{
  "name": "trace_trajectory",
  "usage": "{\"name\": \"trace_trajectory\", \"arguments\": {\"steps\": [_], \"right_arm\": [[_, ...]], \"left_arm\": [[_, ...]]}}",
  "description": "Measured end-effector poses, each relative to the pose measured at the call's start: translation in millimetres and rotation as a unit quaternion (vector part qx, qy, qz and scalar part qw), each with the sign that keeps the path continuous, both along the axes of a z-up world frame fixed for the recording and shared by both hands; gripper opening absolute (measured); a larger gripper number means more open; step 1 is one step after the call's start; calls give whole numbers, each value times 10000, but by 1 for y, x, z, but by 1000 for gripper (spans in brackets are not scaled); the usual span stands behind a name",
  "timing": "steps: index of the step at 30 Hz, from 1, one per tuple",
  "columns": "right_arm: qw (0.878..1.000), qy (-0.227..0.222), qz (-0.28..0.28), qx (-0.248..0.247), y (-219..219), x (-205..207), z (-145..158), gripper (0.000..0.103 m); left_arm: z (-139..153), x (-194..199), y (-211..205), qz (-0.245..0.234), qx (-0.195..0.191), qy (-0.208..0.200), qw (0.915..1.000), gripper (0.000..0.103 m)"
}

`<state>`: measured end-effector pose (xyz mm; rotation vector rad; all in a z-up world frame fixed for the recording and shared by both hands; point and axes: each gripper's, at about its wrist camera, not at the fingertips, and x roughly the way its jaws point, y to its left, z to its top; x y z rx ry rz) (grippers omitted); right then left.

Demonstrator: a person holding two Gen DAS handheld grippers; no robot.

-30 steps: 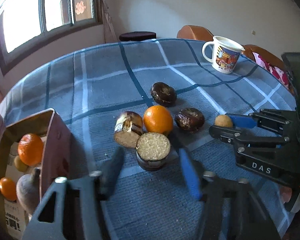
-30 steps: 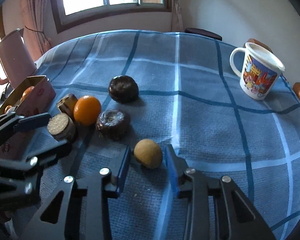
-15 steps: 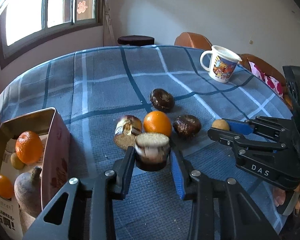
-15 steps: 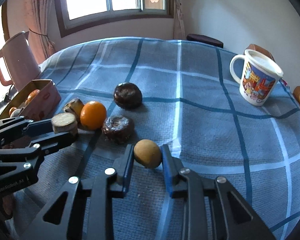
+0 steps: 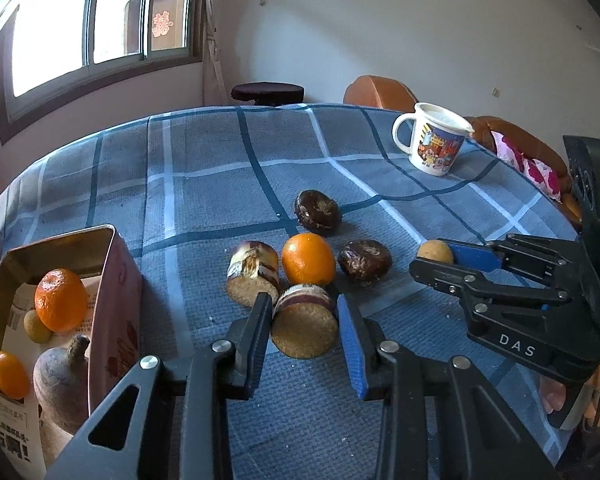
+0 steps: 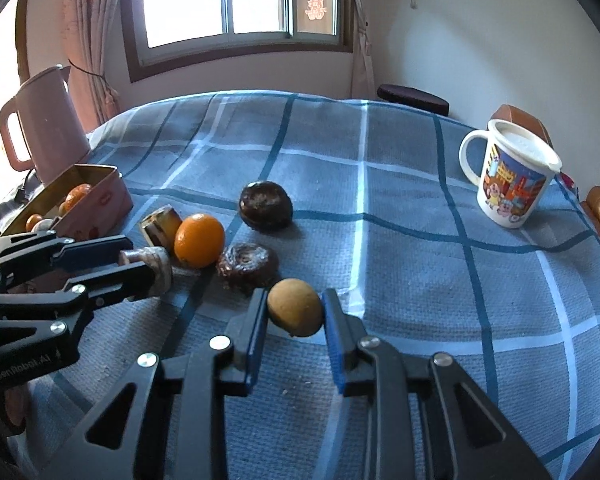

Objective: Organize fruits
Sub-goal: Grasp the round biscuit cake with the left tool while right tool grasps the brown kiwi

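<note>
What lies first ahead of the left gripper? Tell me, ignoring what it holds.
Beyond the cake slice clamped in the left gripper, the orange comes first, probably almost touching the slice; depth is uncertain.

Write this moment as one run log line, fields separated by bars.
left gripper: shut on cake piece | right gripper: shut on small yellow fruit | tin box: not reached

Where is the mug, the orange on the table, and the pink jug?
Mug [image 6: 510, 184], right wrist view, on its picture side.
Orange [image 5: 308, 259], left wrist view, on the middle of its peel.
Jug [image 6: 48, 120], right wrist view, on its body.
</note>
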<state>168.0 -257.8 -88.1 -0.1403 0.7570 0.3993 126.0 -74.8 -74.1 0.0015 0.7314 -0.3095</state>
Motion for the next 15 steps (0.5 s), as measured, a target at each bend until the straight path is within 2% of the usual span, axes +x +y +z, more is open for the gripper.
{"name": "trace_trajectory", "arguments": {"steps": [6, 7, 8, 15], "right_arm": [[10000, -53, -11, 61, -2, -2, 2, 30], [10000, -64, -14, 72, -2, -2, 3, 30], [9999, -75, -15, 88, -2, -2, 3, 30], [9998, -122, -31, 121, -3, -4, 5, 30]], "left_arm": [[3, -4, 2, 4, -63, -116, 9999, 35], [4, -5, 2, -5, -75, -137, 9999, 32], [4, -6, 2, -16, -88, -152, 9998, 16], [2, -5, 5, 2, -149, -36, 9999, 15]]}}
